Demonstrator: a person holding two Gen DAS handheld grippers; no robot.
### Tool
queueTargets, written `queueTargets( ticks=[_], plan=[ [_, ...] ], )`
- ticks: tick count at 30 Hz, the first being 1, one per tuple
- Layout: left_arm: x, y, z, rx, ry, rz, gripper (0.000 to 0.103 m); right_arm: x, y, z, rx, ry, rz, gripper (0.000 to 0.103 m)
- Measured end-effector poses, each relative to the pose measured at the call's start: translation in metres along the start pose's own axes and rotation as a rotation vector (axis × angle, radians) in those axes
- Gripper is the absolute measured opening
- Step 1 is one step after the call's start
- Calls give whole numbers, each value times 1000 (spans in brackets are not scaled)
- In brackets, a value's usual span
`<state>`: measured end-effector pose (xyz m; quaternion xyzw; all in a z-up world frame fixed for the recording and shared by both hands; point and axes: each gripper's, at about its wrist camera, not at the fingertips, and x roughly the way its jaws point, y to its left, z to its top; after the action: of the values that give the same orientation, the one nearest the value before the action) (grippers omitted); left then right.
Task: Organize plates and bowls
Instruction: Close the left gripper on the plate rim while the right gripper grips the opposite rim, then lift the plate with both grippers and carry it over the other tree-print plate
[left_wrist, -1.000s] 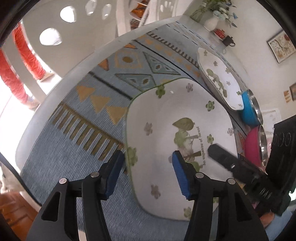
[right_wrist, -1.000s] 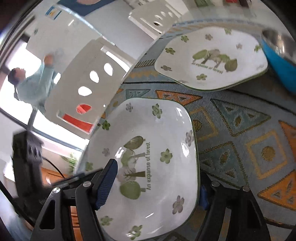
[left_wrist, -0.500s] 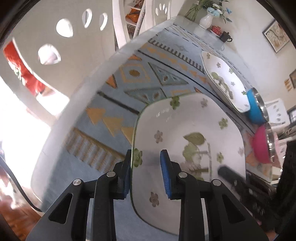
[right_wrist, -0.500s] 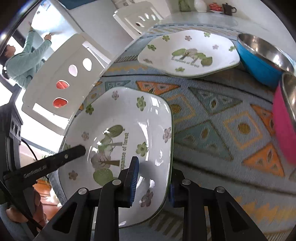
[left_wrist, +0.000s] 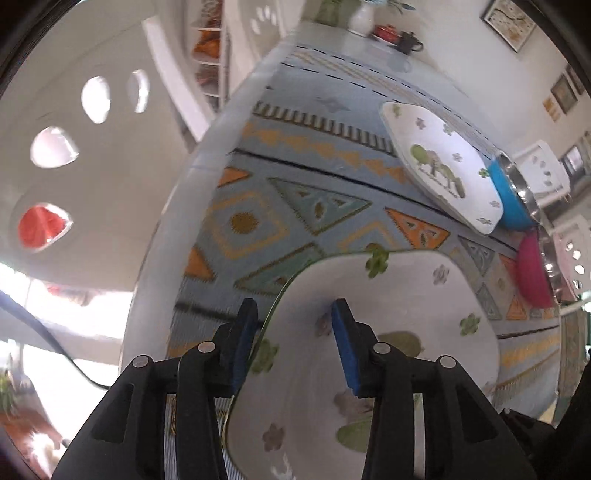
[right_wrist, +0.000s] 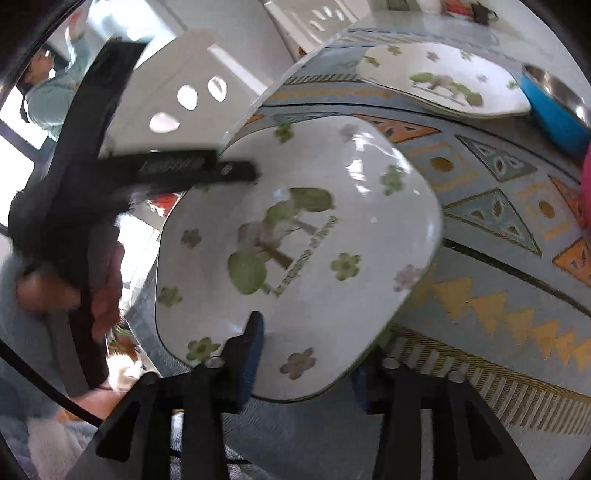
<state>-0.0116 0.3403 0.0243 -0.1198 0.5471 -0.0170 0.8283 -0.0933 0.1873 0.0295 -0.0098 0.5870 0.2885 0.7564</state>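
A white square plate with green trees and flowers (left_wrist: 388, 332) (right_wrist: 295, 229) sits nearest, tilted, its near side apparently raised off the patterned tablecloth (left_wrist: 258, 221). My left gripper (left_wrist: 293, 332) straddles the plate's left rim; its jaws are opening and the blue pads stand clear of the rim. My right gripper (right_wrist: 306, 347) straddles the opposite rim, one finger above and one hidden beneath, its jaws opening too. A left-gripper finger (right_wrist: 199, 168) shows black across the plate's far edge. A matching plate (left_wrist: 439, 166) (right_wrist: 443, 81) lies farther back.
A blue bowl (left_wrist: 509, 199) (right_wrist: 554, 107) and a pink bowl (left_wrist: 532, 269) (right_wrist: 585, 173) stand right of the far plate. White chairs (left_wrist: 74, 147) (right_wrist: 192, 85) line the table's left edge. A vase and teapot (left_wrist: 406, 40) stand at the far end. A person (right_wrist: 51, 88) is in the background.
Both grippers went from spread around the near plate's rims to pinched on them, and now their jaws have parted again. Both views have shifted along the table with the plate.
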Motion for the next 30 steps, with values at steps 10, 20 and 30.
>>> queueTargets(
  ticks=[10,20,30],
  plan=[
    [-3,-8,26,-46,12,-69,51,-25,-26,8,46,-33,-219,66],
    [7,-58,125,47,-107,-121,66,-54,-105,95,339,-306,-187,69],
    [82,-78,162,55,9,-88,40,1,-140,125,392,-245,-182,69]
  ],
)
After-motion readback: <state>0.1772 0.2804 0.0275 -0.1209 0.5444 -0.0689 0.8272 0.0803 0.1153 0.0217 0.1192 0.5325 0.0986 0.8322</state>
